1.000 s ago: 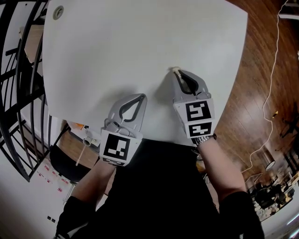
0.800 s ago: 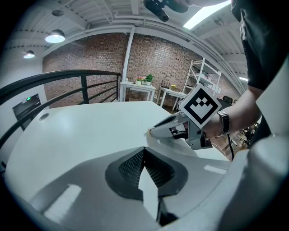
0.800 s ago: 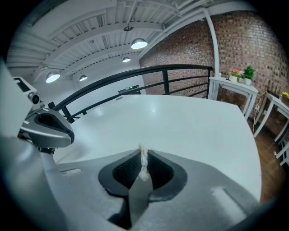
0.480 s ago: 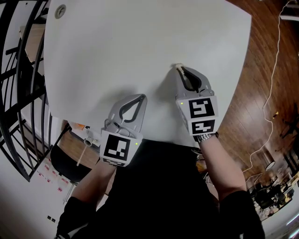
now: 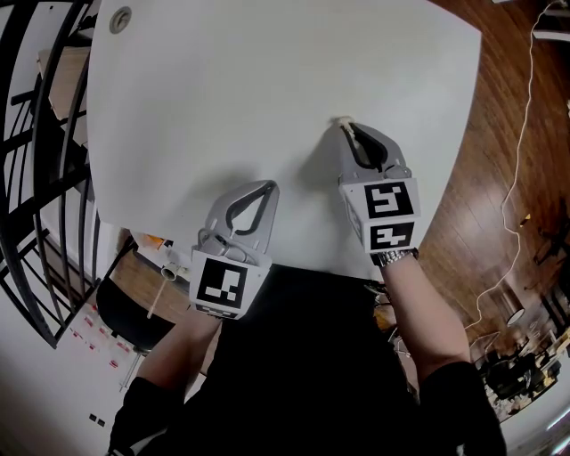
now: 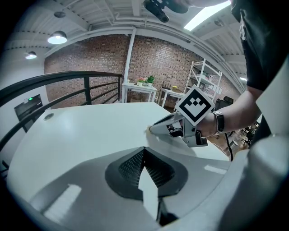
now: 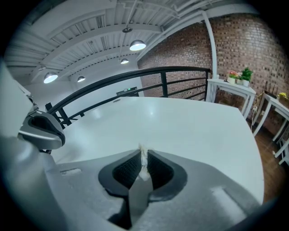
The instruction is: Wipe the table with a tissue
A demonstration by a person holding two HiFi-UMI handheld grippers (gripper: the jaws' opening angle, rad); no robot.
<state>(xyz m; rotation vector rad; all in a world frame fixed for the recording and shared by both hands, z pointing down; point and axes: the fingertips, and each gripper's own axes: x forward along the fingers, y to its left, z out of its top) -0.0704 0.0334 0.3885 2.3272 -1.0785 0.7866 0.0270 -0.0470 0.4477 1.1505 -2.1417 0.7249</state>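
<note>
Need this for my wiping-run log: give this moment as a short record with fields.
surface: white table top, corners rounded
wiping material: small off-white tissue wad, sticking out at the jaw tips, down at the table surface
right gripper: shut on the tissue wad, pointing away from the person
left gripper: shut, nothing between its jaws, over the table's near edge
table fitting: grey round grommet at the far left corner
surroundings: black metal railing at left, brown wood floor at right
</note>
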